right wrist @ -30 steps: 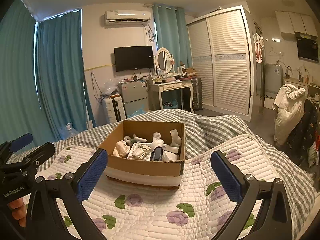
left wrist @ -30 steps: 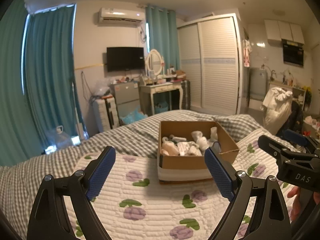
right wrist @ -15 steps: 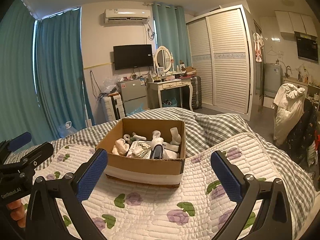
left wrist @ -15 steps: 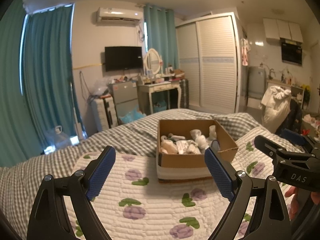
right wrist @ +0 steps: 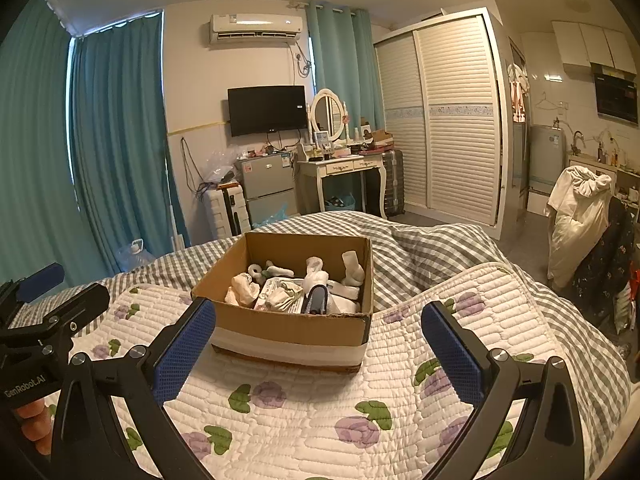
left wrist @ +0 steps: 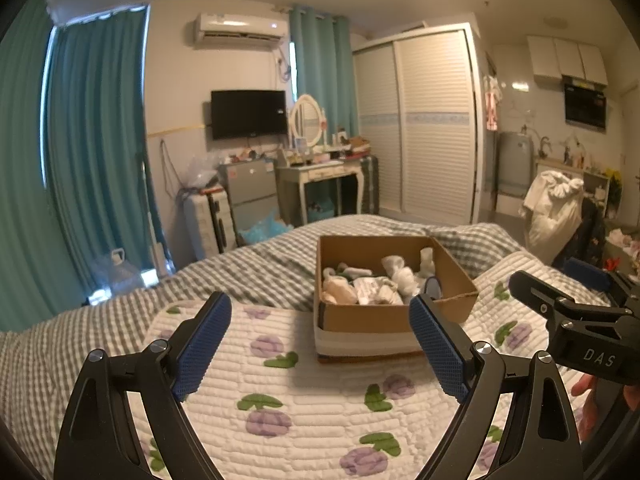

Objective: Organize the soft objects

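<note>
The cardboard box (right wrist: 288, 320) of rolled socks (right wrist: 316, 280) lies directly ahead of the right gripper (right wrist: 320, 344), nearer than the left gripper (left wrist: 320, 344); both spread wide, empty.

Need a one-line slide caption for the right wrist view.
Open right gripper hovers over a floral quilt, facing a cardboard box of rolled socks.
</note>
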`<state>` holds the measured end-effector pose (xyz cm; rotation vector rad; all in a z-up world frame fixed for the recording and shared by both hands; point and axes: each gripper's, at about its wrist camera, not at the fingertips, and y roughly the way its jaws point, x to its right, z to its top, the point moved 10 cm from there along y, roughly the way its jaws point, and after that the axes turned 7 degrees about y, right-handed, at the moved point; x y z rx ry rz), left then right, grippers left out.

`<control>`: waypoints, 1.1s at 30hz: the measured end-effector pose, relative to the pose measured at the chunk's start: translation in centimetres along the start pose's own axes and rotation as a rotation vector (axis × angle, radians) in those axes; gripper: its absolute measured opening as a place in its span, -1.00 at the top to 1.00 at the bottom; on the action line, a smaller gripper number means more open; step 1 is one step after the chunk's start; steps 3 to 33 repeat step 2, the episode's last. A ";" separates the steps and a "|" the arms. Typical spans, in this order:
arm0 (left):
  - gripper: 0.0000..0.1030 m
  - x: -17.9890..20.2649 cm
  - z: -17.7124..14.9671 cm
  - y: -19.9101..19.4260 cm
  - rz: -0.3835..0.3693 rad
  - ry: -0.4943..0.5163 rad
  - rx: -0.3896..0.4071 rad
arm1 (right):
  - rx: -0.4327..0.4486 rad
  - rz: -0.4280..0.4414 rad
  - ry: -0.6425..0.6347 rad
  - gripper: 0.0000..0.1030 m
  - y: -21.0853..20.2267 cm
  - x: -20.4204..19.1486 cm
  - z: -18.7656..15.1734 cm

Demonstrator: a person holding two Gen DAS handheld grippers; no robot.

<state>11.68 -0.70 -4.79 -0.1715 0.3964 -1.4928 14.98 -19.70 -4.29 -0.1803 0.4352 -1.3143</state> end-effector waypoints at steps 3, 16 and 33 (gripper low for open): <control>-0.78 0.0 0.0 0.1 -0.004 0.004 -0.005 | -0.002 0.000 0.000 -1.00 0.0 0.0 -0.1; -0.78 0.0 0.0 0.1 -0.004 0.004 -0.005 | -0.002 0.000 0.000 -1.00 0.0 0.0 -0.1; -0.78 0.0 0.0 0.1 -0.004 0.004 -0.005 | -0.002 0.000 0.000 -1.00 0.0 0.0 -0.1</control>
